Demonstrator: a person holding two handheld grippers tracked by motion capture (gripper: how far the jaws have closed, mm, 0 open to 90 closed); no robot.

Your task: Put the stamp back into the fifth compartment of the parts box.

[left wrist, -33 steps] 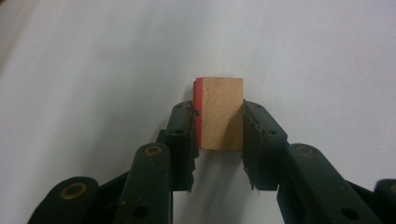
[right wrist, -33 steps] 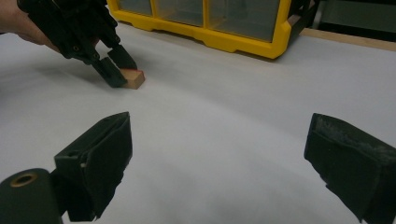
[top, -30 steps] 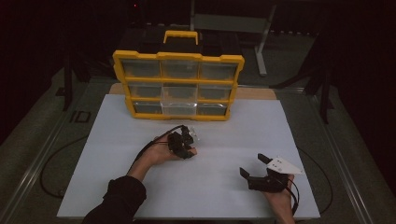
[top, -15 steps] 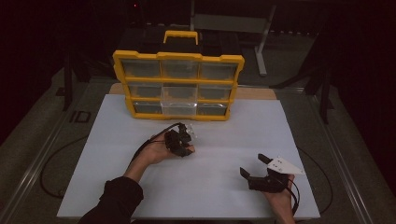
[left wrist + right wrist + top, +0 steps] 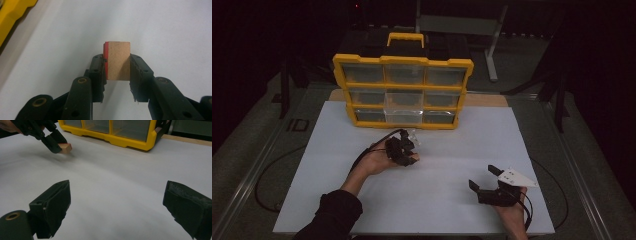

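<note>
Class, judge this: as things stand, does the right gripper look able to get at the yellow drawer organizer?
Probably yes: the right gripper is open and holds nothing, and bare white tabletop lies between it and the yellow drawer organizer. It would need a forward reach.

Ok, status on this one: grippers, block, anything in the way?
Left gripper shut on block, above the mat. Right gripper open, nothing between its jaws. Nothing near the block.

A flat white sheet (image 5: 437, 200) covers the tabletop. At its far edge stands a yellow plastic organizer box (image 5: 402, 61) with a yellow carry handle and three rows of three clear drawers; what they hold is hard to tell in the dim light. A pale wooden board (image 5: 484, 100) lies beneath it. A grey metal stand (image 5: 493, 50) rises behind.
</note>
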